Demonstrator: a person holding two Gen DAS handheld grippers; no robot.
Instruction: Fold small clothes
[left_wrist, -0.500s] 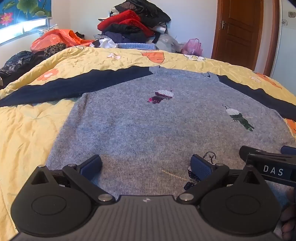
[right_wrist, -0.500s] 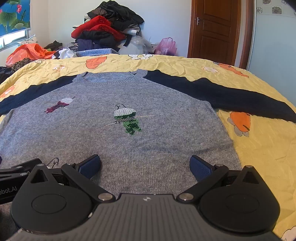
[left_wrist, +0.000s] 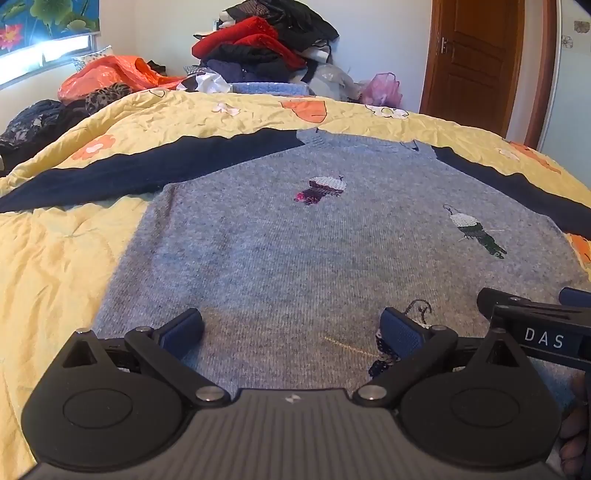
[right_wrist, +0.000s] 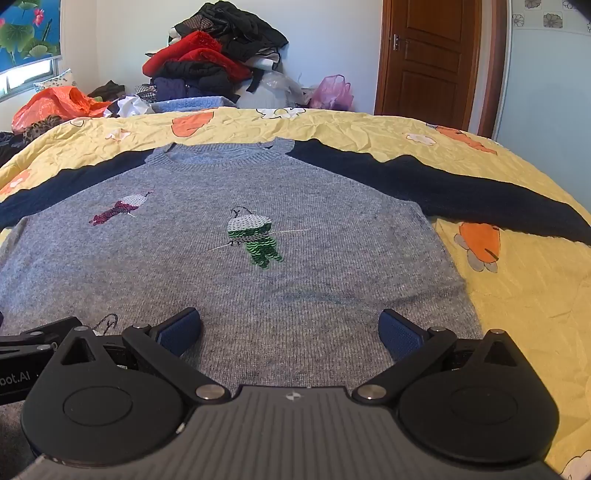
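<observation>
Left wrist view: grey sweater (left_wrist: 295, 251) spread face-up and flat on yellow quilt (left_wrist: 55, 277), navy sleeves stretched out to either side, neckline toward far edge of bed. Left gripper (left_wrist: 291, 330) poised low over hem area, jaws spread wide, blue pads (left_wrist: 183, 326) apart and holding nothing. Part of other tool visible at right edge, close alongside. Compared with half a second ago, almost no change: same framing, same lie of fabric, perhaps a slight creep forward. Sequinned bird motif (left_wrist: 323, 188) and second, green one (left_wrist: 474, 230) undisturbed.

Right wrist view: same sweater, seen from its right half, green sequinned bird (right_wrist: 255, 238) near centre, right sleeve (right_wrist: 443, 192) running off across quilt toward door side. Right gripper (right_wrist: 290, 332) likewise wide open and empty, pads just above knit near bottom edge. Again barely any shift from half a second ago. Heap of clothes (right_wrist: 221, 62) stacked against far wall, orange bag (right_wrist: 55, 103) to left, wooden door (right_wrist: 428, 59) shut.

Judged from this: folding not yet begun; garment laid out and smoothed, both tools side by side at hem, likely settling before a first grasp. No wrinkle or lifted edge to suggest a fold under way. Next move probably a pinch at hem or reach toward a sleeve; soft knit likely to drape and sag once raised.
</observation>
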